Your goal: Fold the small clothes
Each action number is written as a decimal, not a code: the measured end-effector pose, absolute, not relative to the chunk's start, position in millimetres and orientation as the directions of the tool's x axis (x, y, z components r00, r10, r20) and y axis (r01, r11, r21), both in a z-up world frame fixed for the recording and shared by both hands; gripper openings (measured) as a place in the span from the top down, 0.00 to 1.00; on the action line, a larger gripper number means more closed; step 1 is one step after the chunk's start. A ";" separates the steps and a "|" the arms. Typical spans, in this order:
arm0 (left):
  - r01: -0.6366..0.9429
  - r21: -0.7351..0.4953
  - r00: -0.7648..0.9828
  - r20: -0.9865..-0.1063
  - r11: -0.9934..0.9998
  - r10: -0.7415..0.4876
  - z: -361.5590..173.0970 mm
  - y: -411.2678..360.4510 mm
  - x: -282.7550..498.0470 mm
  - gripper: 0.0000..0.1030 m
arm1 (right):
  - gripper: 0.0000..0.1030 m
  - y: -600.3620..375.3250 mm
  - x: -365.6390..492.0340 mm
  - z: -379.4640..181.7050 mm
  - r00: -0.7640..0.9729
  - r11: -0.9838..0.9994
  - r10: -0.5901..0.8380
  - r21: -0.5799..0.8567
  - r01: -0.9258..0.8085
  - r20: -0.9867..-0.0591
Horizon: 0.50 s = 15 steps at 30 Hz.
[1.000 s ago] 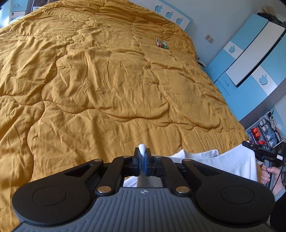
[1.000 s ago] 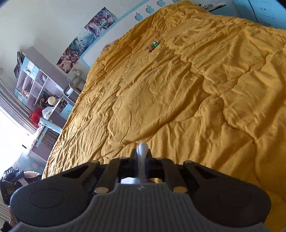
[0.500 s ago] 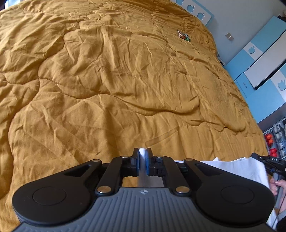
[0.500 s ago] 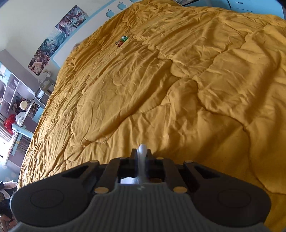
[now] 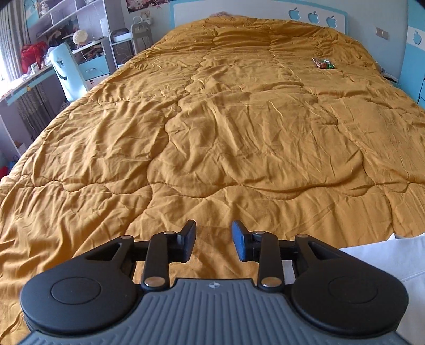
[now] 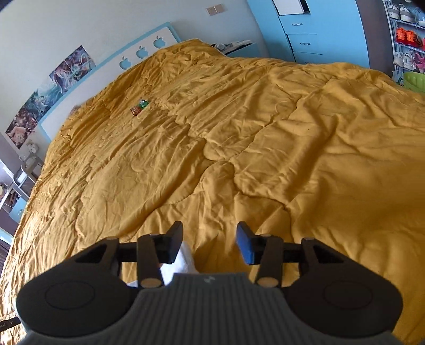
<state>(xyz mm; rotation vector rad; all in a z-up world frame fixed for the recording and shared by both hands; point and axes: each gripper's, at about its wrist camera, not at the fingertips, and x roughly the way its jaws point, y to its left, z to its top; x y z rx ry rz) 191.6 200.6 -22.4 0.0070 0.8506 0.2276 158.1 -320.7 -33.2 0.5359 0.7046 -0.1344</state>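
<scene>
Two hand-held tools hang over the near end of a wide bed, both with jaws opening and nothing pinched between them. Nearest the lens, the left tool [image 5: 213, 244] shows only quilt in its gap, while the small white garment [image 5: 398, 260] lies at the near right corner of the left wrist view, just beside that tool and clear of its pads. In the right wrist view the right tool [image 6: 209, 242] also stands released, and a tip of the same white cloth [image 6: 183, 261] pokes up just behind its left finger, apparently let go. Beyond both tools the mustard-yellow quilt [image 5: 239, 148] runs rumpled toward the headboard, with a small red-and-green wrapper [image 5: 324, 63] lying alone at the far right. Farther still, a white headboard with blue apple cut-outs [image 5: 313, 17] closes the bed, shelves and a pale blue chair [image 5: 67, 71] crowd the far left, and blue wardrobe drawers [image 6: 305, 34] stand at the far right. By the look of it one fold has just been laid down; the next move calls for finding a fresh edge or corner of the garment, mostly out of sight beneath the tools, and gripping it on both sides
</scene>
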 end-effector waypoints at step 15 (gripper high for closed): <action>-0.180 -0.085 0.775 -0.626 0.980 0.088 52.1 146.4 33.0 0.74 | 0.58 -212.5 -41.3 17.7 0.853 0.950 0.274 0.266 -0.166 -0.445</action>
